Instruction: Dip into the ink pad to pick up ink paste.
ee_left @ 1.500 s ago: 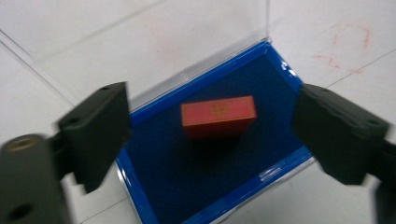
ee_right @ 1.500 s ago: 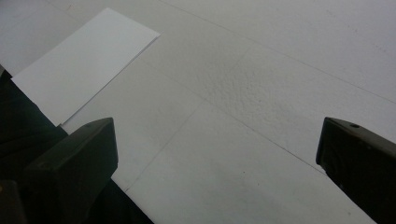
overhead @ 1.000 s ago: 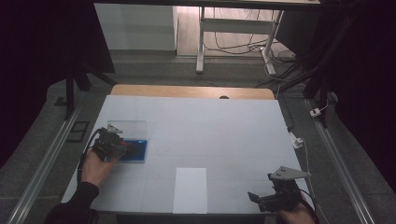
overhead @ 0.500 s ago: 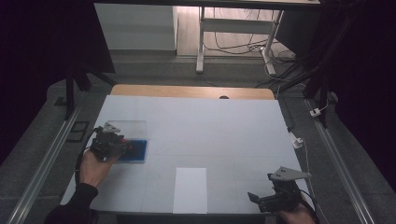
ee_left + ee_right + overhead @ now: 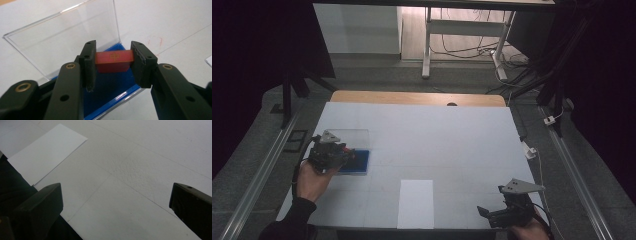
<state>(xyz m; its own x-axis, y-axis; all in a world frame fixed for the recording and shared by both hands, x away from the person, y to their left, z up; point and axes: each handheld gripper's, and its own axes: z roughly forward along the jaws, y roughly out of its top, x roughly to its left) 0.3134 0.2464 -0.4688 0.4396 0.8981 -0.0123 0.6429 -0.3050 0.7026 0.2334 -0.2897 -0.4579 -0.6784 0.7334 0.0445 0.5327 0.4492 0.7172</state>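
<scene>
The red block (image 5: 114,60) is the piece in play, but take the scene from the big things down: a white table (image 5: 452,140) carries a blue-floored box (image 5: 360,161) near its left edge, with the clear lid (image 5: 62,42) standing open behind it, and a white sheet of paper (image 5: 416,202) lying at the near edge, well apart from the box. The left gripper (image 5: 113,62) is clamped on the red block, jaws pressed against its two ends, holding it just above the blue floor. The right gripper (image 5: 115,202) hangs with its jaws wide apart over bare tabletop, near the paper's corner. I judge the block is either being lifted out of the box or set into it; the pictures cannot tell which. The next move calls for a steady, level hand, clear of the lid. The left gripper view gives the block's gold marking and the grip; in the high view the block is too small to make out.
</scene>
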